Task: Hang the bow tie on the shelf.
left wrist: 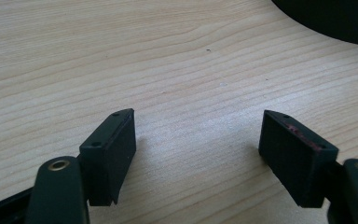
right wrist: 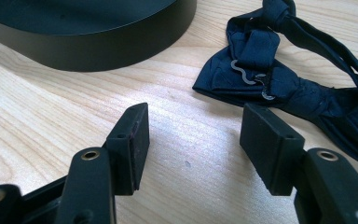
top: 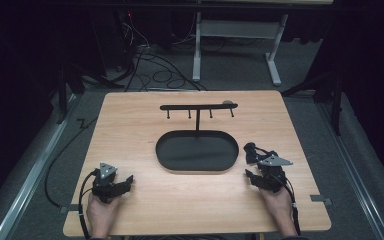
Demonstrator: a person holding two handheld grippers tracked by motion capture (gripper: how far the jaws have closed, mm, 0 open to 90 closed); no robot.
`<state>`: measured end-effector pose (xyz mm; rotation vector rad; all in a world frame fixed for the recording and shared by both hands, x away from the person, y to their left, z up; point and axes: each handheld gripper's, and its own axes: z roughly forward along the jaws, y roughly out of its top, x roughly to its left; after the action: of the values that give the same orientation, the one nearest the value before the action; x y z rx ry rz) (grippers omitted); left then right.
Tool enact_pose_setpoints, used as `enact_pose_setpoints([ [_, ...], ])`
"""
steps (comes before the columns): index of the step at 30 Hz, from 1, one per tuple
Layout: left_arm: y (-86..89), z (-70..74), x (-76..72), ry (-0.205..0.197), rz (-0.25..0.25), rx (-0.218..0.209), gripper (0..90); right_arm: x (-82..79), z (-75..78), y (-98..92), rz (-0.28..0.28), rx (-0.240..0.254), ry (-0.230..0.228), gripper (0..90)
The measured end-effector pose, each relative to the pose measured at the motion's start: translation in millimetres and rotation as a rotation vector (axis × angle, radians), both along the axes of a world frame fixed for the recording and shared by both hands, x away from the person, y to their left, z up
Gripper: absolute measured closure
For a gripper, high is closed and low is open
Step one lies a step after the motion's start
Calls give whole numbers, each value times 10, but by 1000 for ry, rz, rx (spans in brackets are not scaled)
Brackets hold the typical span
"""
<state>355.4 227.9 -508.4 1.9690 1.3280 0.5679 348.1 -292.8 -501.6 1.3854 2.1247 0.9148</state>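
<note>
While both jaws gape on the right hand-held gripper (right wrist: 193,140), near the bow tie (right wrist: 279,70) right of the tray (top: 197,150), and the left hand-held gripper (left wrist: 198,154) idles open, limp cloth might slip a shallow pinch.

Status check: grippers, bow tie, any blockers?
Left gripper open, empty, on bare table. Right gripper open, just short of bow tie. Tie flat beside black tray. Nothing between fingers and tie.

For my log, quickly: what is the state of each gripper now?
Left gripper: open, holding nothing.
Right gripper: open, holding nothing, just short of the dark blue bow tie.
</note>
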Motion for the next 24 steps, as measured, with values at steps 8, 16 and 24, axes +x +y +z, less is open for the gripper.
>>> enact_pose_setpoints([
  [8,0,0,1,0,3,0,279,-3,3,-22,-13,25,3,479],
  [16,0,0,1,0,4,0,279,-92,41,-85,-23,61,-22,512],
  [24,4,3,1,3,4,3,281,-143,104,-125,-27,64,-34,522],
])
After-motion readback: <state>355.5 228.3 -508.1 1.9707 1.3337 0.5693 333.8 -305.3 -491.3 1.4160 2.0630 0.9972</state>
